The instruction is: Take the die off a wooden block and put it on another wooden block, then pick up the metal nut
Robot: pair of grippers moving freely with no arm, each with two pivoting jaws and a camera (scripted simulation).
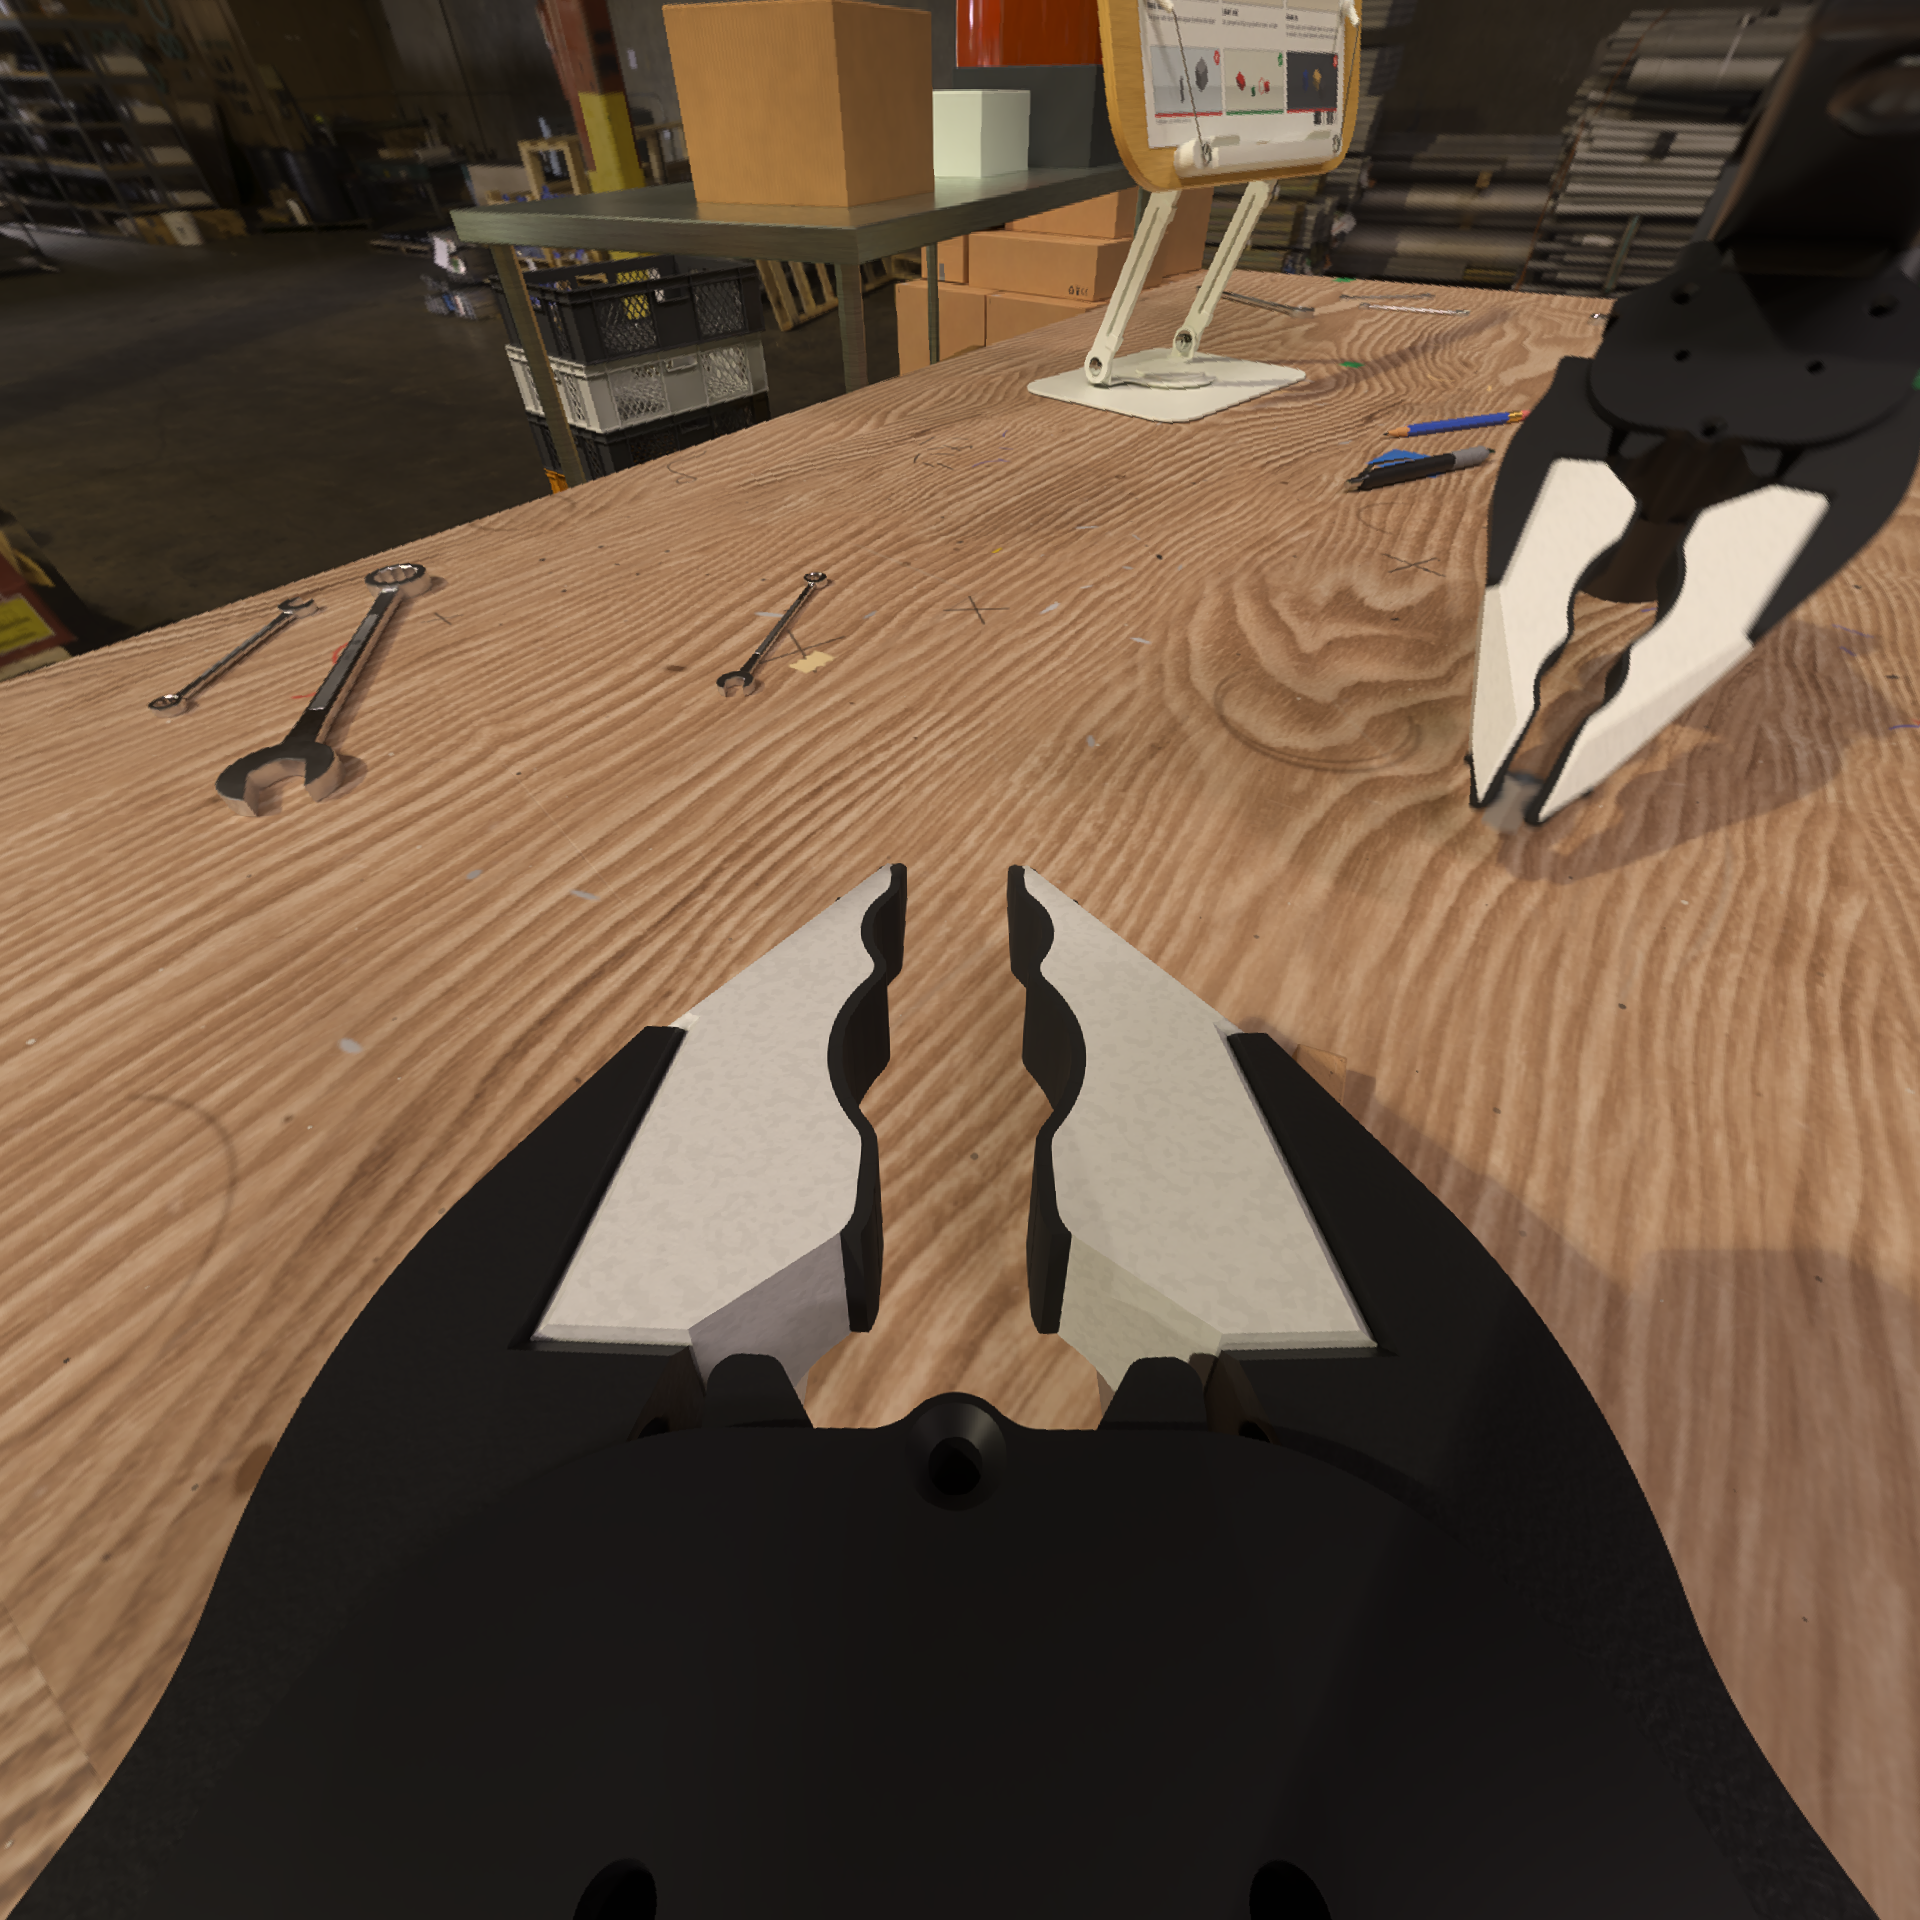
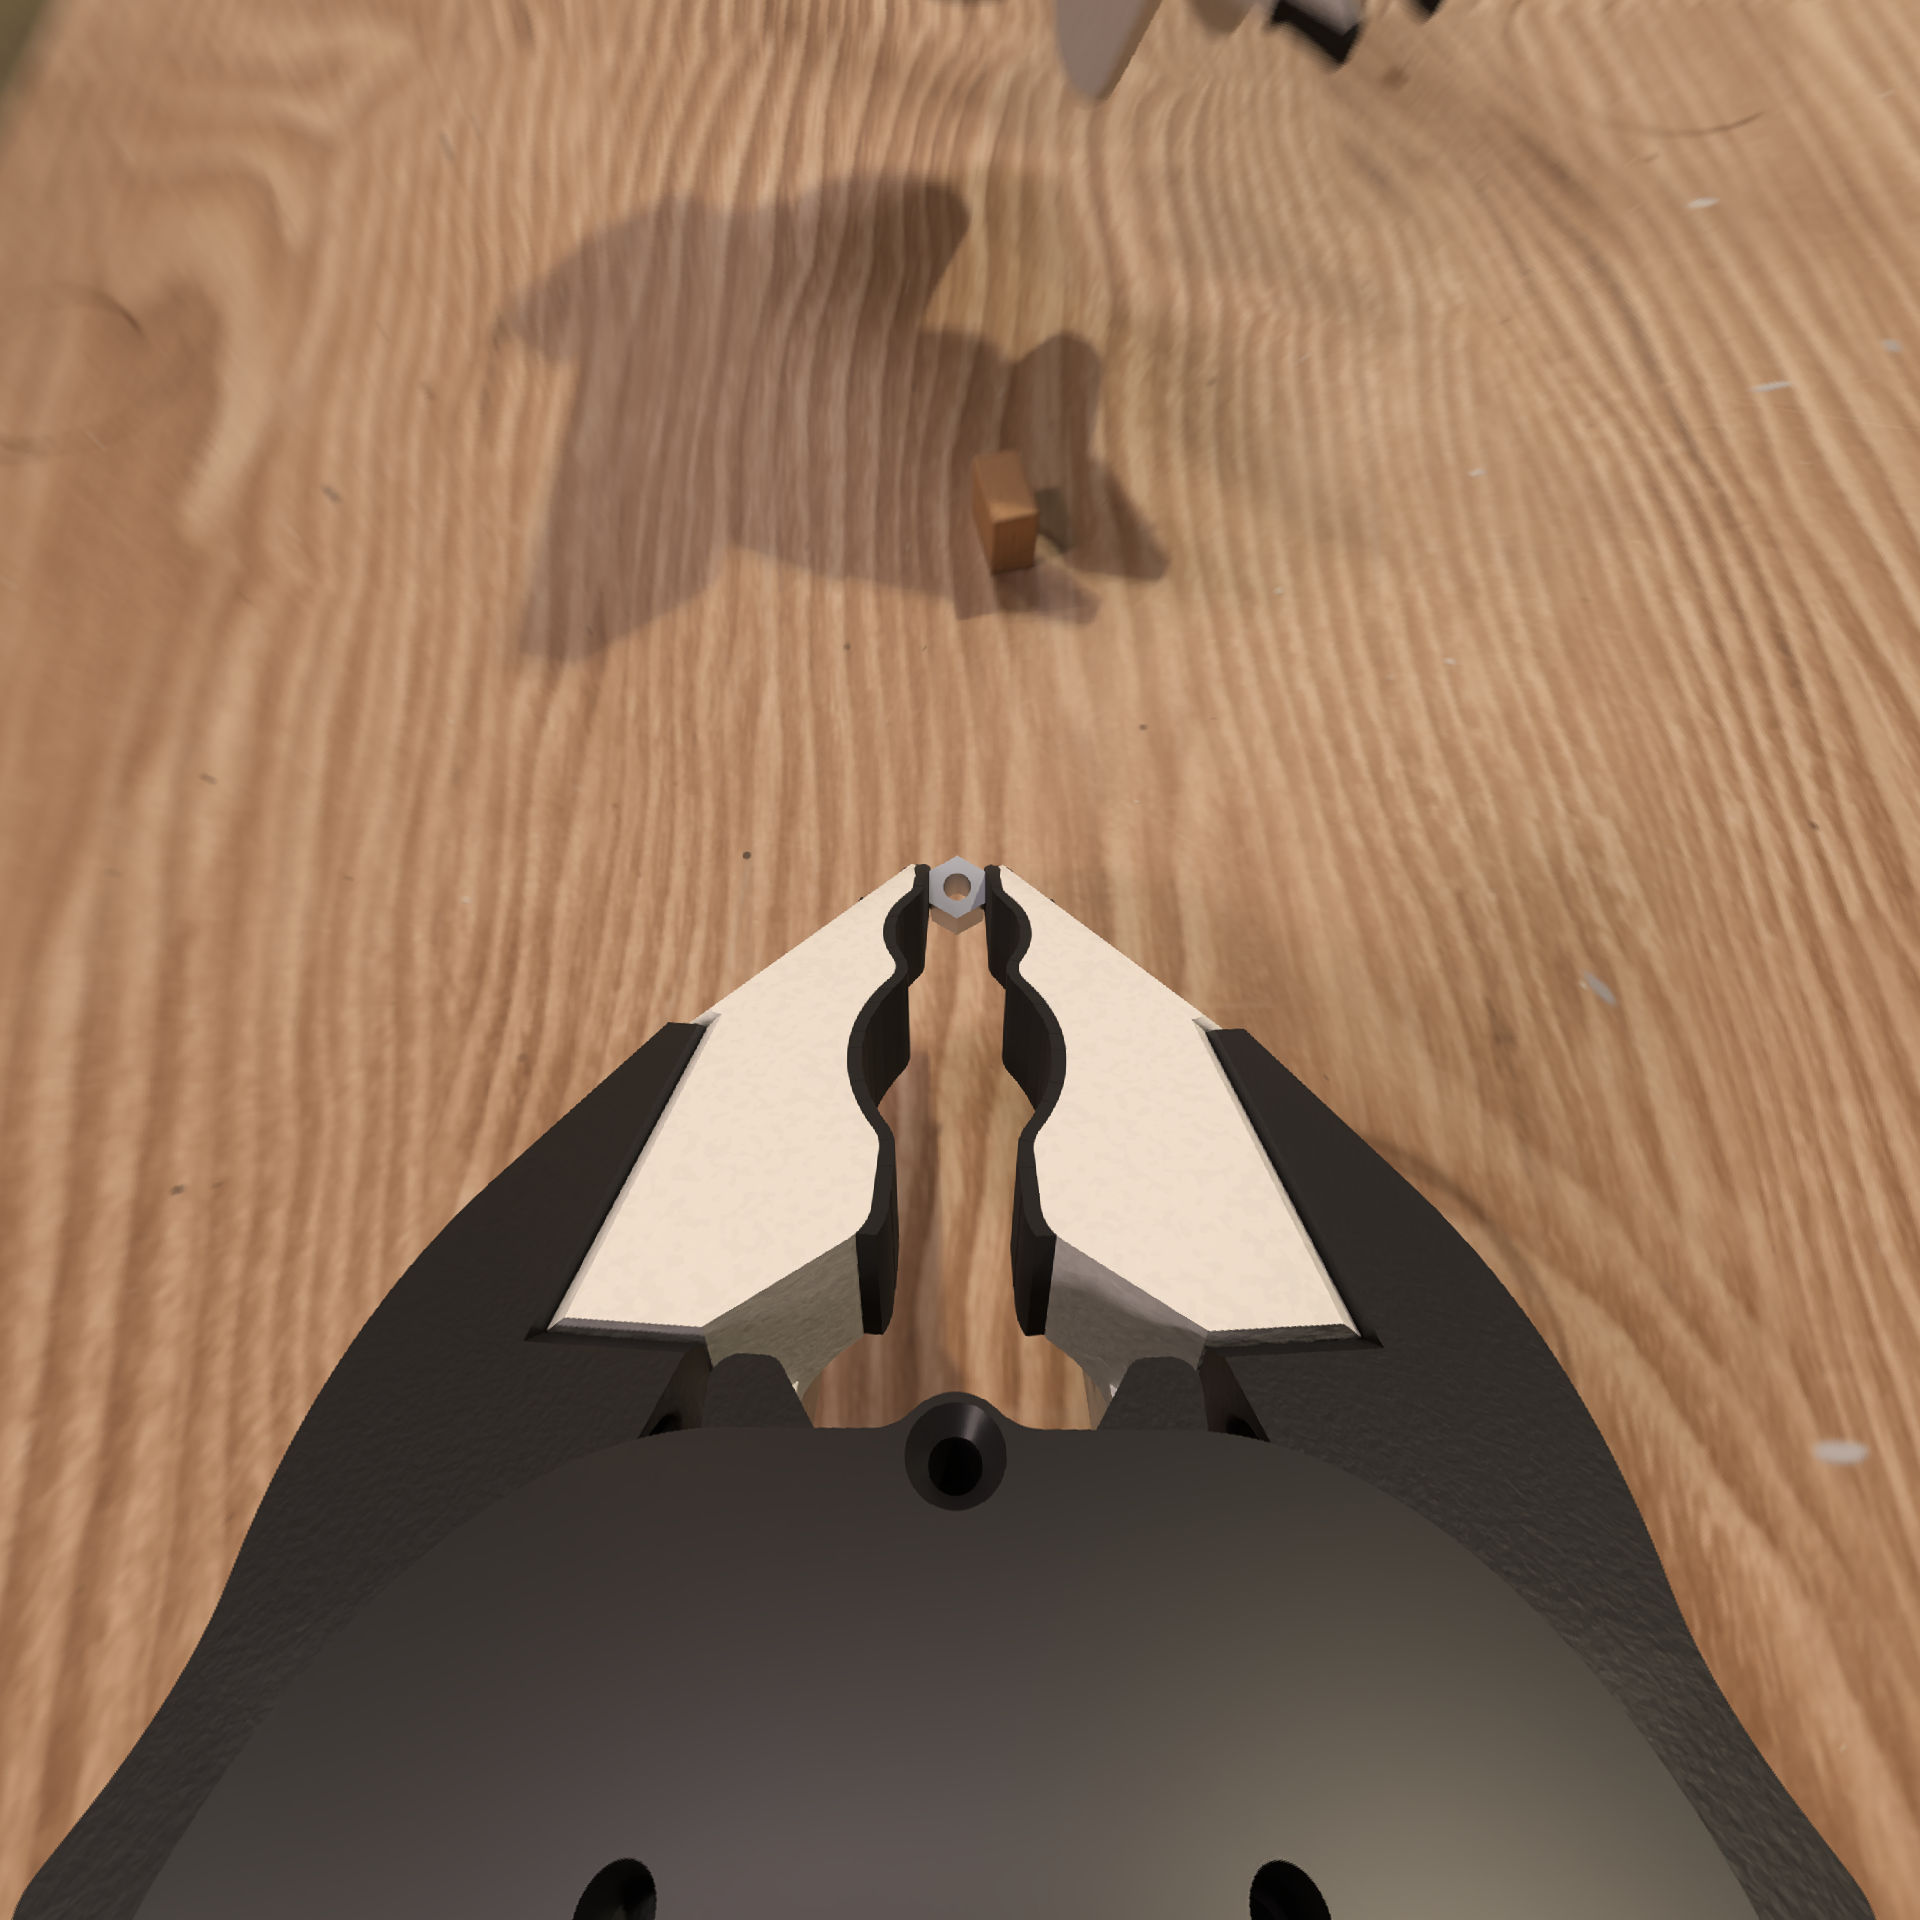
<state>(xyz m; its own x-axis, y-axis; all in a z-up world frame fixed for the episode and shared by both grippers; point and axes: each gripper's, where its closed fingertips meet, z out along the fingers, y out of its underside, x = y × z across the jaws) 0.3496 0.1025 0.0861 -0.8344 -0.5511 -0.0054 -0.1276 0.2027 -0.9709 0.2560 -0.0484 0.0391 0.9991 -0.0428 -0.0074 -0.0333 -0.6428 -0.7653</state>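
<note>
My right gripper (image 2: 956,883) is shut on the small grey metal nut (image 2: 956,889), which sits between its fingertips close to the wooden table (image 2: 416,831). The same gripper (image 1: 1515,805) shows at the right of the left wrist view, tips down at the table with the nut (image 1: 1507,808) between them. A small wooden block (image 2: 1006,514) stands on the table ahead of it. My left gripper (image 1: 956,883) is open and empty, hovering over bare table. A tan corner (image 1: 1325,1065) peeks out beside its right finger. No die is in view.
Three wrenches (image 1: 312,696) (image 1: 223,657) (image 1: 774,634) lie at the left of the table near its far edge. A tablet on a white stand (image 1: 1164,384) stands at the back. A pencil and markers (image 1: 1423,457) lie near the right gripper.
</note>
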